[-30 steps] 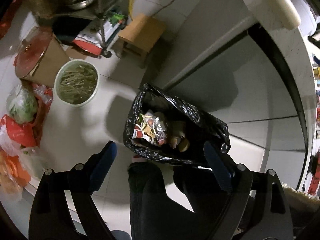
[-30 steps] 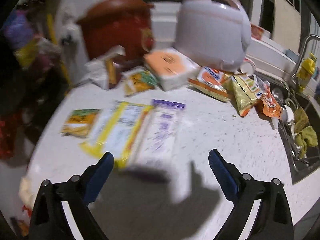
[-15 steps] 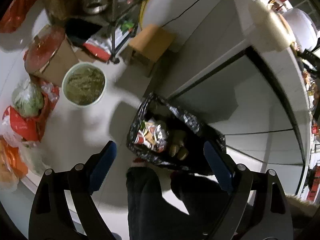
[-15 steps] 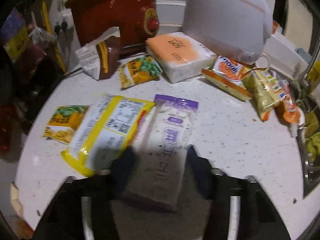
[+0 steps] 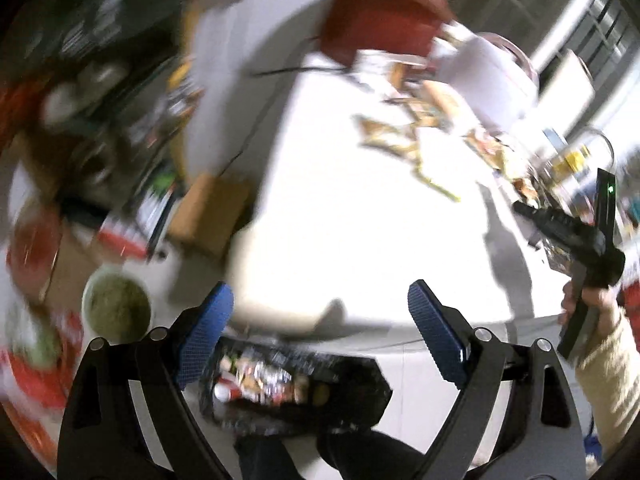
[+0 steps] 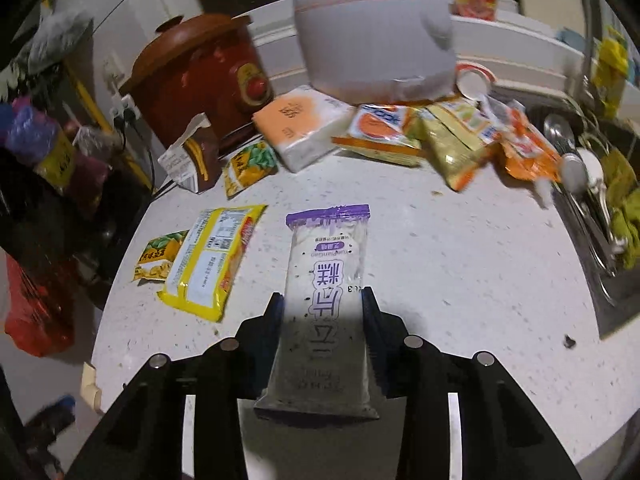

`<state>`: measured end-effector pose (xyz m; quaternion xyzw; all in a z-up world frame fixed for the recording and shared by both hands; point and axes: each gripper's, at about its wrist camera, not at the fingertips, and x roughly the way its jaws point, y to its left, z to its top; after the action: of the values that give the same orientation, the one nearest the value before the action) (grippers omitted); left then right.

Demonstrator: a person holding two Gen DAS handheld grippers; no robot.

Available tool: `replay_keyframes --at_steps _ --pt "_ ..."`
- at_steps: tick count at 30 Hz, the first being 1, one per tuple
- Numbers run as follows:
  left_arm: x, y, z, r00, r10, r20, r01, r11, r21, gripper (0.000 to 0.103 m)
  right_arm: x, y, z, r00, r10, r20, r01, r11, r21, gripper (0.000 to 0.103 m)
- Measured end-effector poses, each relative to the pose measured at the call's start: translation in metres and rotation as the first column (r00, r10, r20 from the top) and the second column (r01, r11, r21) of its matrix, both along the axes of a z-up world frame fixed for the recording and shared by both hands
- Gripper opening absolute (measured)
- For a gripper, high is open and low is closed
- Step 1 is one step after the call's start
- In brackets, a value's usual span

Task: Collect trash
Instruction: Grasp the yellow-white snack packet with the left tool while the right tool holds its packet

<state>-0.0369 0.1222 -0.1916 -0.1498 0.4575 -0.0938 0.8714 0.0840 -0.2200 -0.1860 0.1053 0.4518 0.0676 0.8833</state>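
Landmark: white rice cooker (image 6: 376, 36), back of the counter (image 6: 460, 264).
Red crock pot (image 6: 200, 76): left of the cooker, lid on.
Tissue pack (image 6: 304, 124): orange-topped, just in front of the cooker.
Sink (image 6: 600, 208): right of the cooker, spoons inside.
Green bowl (image 5: 116, 306): on the floor, blurred.

Motion blur smears the wrappers (image 5: 420, 136) on the counter (image 5: 340, 220) beyond reading from the left wrist.
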Motion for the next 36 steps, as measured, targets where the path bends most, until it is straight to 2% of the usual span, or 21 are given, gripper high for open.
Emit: replay_keyframes --at_steps 5,10,15,20,24,25,26,33,36 --pt "0.071 -0.081 0.019 0.987 -0.153 0.044 0.148 0.984 0.099 0.087 -0.012 -0.02 -0.003 1.0 -0.024 -0.015 0.025 0.999 0.028 0.039" --pt "0.127 -0.147 0.015 0.966 -0.258 0.001 0.251 0.942 0.222 0.087 -0.019 -0.035 -0.006 0.999 -0.029 -0.021 0.03 0.998 0.047 0.039" --pt "0.172 -0.182 0.0 0.963 -0.264 -0.049 0.266 0.916 0.299 0.087 -0.021 -0.047 -0.011 0.999 -0.036 -0.038 0.039 0.997 0.073 0.039" --pt "0.193 -0.189 -0.019 0.97 -0.217 -0.112 0.243 0.905 0.349 0.087 -0.021 -0.05 -0.014 0.999 -0.027 -0.044 0.03 0.996 0.081 0.039" --pt "0.194 -0.191 -0.019 0.974 -0.203 -0.098 0.225 0.911 0.346 0.087 -0.019 -0.051 -0.016 0.999 -0.022 -0.047 0.026 0.996 0.081 0.039" --pt "0.193 -0.191 -0.018 0.975 -0.203 -0.089 0.221 0.913 0.344 0.084 -0.018 -0.051 -0.017 0.998 -0.022 -0.051 0.027 0.996 0.083 0.039" --pt "0.191 -0.192 -0.016 0.977 -0.203 -0.071 0.215 0.914 0.343 0.069 -0.018 -0.052 -0.018 0.998 -0.023 -0.051 0.027 0.996 0.085 0.039" --pt "0.176 -0.168 -0.007 0.979 -0.197 -0.061 0.204 0.968 0.149 0.067 -0.017 -0.054 -0.016 0.998 -0.026 -0.051 0.032 0.994 0.108 0.039" --pt "0.163 -0.156 0.004 0.98 -0.194 -0.036 0.197 0.974 0.111 0.067 -0.018 -0.051 -0.011 0.999 -0.022 -0.04 0.027 0.993 0.115 0.039"
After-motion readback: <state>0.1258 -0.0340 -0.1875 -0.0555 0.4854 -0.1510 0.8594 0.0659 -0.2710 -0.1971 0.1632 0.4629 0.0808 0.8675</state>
